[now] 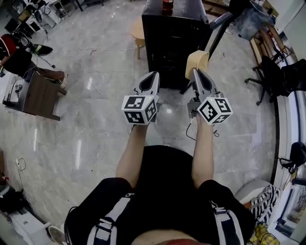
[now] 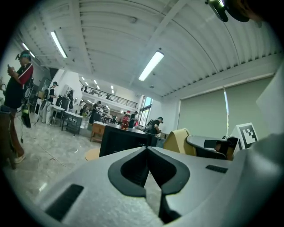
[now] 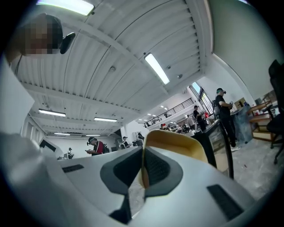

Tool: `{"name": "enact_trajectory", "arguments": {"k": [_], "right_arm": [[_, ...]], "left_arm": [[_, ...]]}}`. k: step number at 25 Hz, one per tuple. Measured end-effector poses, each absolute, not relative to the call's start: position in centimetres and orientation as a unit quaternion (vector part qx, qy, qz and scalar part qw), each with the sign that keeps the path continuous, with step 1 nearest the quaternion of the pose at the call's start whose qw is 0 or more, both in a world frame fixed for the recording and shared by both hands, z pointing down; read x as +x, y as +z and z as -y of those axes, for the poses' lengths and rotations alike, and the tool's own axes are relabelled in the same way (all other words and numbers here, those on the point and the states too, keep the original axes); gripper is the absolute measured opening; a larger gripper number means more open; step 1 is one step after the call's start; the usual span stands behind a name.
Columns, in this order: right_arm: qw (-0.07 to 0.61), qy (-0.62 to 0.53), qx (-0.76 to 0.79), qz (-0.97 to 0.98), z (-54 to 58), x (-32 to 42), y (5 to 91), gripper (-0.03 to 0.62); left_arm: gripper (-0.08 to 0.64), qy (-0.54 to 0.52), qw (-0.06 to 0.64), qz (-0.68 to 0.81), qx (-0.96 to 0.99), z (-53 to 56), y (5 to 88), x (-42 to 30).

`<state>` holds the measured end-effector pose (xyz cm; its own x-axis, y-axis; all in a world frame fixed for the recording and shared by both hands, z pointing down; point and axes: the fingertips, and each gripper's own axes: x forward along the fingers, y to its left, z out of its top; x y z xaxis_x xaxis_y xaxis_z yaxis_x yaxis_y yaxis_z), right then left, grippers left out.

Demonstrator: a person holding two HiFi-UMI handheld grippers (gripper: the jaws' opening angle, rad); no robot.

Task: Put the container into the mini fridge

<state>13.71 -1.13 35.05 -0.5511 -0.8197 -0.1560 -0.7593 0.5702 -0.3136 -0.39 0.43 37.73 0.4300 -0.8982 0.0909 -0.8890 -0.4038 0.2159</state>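
Observation:
A black mini fridge [image 1: 172,43] stands on the floor straight ahead, with its door [image 1: 219,29] swung open to the right. My right gripper [image 1: 195,72] is shut on the rim of a cream-coloured container [image 1: 198,61], held in the air in front of the fridge. In the right gripper view the container [image 3: 175,139] rises just past the closed jaws of the right gripper [image 3: 143,153], beside the fridge door [image 3: 219,142]. My left gripper [image 1: 154,74] hovers level with it to the left, shut and holding nothing. Its view shows the fridge [image 2: 120,139] and the container [image 2: 177,141].
A red bottle [image 1: 167,5] stands on top of the fridge. A round wooden stool [image 1: 137,31] sits at the fridge's left. An office chair [image 1: 272,72] is at the right and a brown desk [image 1: 38,93] at the left. Marble floor lies between.

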Motion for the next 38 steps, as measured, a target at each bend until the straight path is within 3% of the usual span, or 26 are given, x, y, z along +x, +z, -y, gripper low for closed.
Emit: {"name": "enact_trajectory", "arguments": {"k": [8, 24, 29, 34, 38], "right_arm": [[0.171, -0.123, -0.448, -0.869, 8.9, 12.4, 35.4, 0.018], [0.101, -0.152, -0.491, -0.852, 26.4, 8.9, 41.4, 0.018], [0.021, -0.127, -0.476, -0.870, 28.0, 7.9, 43.1, 0.018], [-0.160, -0.020, -0.372, -0.914, 28.8, 4.9, 45.0, 0.018], [-0.249, 0.028, -0.275, -0.928, 29.6, 2.3, 46.7, 0.018]], "left_arm": [[0.011, -0.023, 0.119, 0.527, 0.841, 6.8, 38.4, -2.0], [0.011, 0.015, 0.185, 0.502, 0.845, 27.2, 44.1, -4.9], [0.009, 0.026, 0.194, 0.488, 0.851, 29.0, 45.3, -4.4], [0.011, 0.025, 0.184, 0.500, 0.846, 30.3, 44.5, -5.9], [0.011, 0.013, 0.183, 0.511, 0.840, 31.0, 44.0, -7.5]]}}
